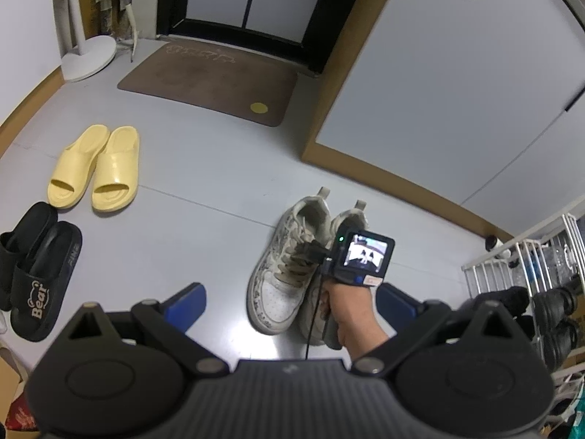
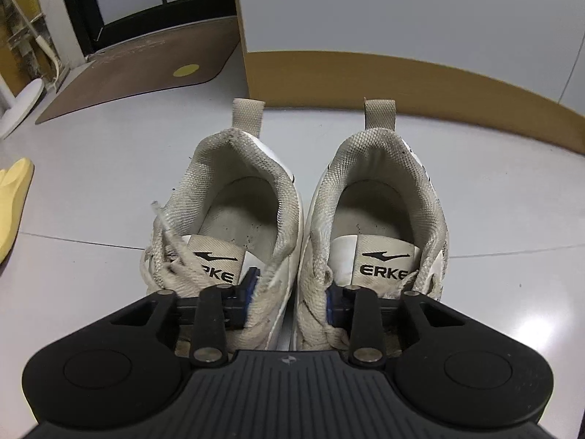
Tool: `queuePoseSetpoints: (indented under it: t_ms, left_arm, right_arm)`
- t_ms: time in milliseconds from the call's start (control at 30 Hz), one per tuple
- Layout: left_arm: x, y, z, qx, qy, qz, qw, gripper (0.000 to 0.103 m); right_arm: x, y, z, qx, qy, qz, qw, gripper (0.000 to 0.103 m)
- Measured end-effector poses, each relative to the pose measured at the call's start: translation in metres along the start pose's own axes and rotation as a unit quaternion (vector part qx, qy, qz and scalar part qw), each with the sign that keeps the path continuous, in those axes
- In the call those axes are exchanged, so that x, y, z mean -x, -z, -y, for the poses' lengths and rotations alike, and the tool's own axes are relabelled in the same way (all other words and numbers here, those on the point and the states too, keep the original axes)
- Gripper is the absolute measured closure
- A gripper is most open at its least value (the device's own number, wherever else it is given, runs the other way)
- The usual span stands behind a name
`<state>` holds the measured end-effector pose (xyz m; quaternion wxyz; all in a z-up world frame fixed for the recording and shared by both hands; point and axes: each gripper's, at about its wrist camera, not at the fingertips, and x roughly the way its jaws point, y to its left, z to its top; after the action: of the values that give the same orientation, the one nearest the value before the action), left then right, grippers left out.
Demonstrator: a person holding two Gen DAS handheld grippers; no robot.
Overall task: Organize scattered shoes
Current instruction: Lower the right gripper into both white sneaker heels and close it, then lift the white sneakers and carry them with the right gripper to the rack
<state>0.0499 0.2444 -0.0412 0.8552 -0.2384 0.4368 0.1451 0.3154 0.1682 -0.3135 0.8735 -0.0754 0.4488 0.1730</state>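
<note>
Two worn white sneakers stand side by side on the grey floor, the left one [image 2: 237,201] and the right one [image 2: 387,197], heels toward the cabinet. My right gripper [image 2: 291,292] comes from the toe end. One blue-padded finger [image 2: 252,285] is inside the left sneaker and the other finger [image 2: 331,301] inside the right, pinching their inner walls and laces together. The left wrist view shows the same pair [image 1: 281,278] with a hand [image 1: 347,314] on the right gripper's handle. My left gripper [image 1: 290,301] hangs above the floor, open and holding nothing.
Yellow slides [image 1: 97,168] and black "Bear" slides [image 1: 36,274] sit paired at the left. A brown doormat [image 1: 212,80] lies before the dark door. A white cabinet [image 1: 438,91] stands behind the sneakers, a white shoe rack [image 1: 530,274] with dark shoes at the right, a fan base [image 1: 87,56] far left.
</note>
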Motion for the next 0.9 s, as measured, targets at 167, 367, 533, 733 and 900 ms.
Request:
queuePoseSetpoints:
  t_ms: [167, 367, 533, 733, 900]
  left_arm:
    - [-0.001, -0.001, -0.001, -0.007, -0.011, 0.004, 0.9999, 0.003]
    - [0.001, -0.002, 0.0, -0.005, -0.017, 0.011, 0.9998, 0.003]
    - [0.005, -0.004, 0.0, -0.006, -0.026, 0.025, 0.9993, 0.003]
    - [0.012, -0.004, 0.007, 0.001, -0.015, 0.034, 0.9993, 0.003]
    - [0.024, -0.002, 0.022, 0.014, 0.028, 0.038, 0.9988, 0.003]
  right_arm:
    - [0.018, 0.022, -0.007, 0.039, 0.003, 0.064, 0.997, 0.082]
    - [0.036, 0.034, -0.007, 0.022, -0.021, 0.084, 0.996, 0.083]
    - [0.048, 0.045, 0.003, 0.015, -0.022, 0.096, 0.995, 0.083]
    - [0.059, 0.046, 0.028, 0.006, -0.009, 0.093, 0.996, 0.083]
    - [0.095, 0.039, 0.054, 0.001, 0.013, 0.101, 0.995, 0.083]
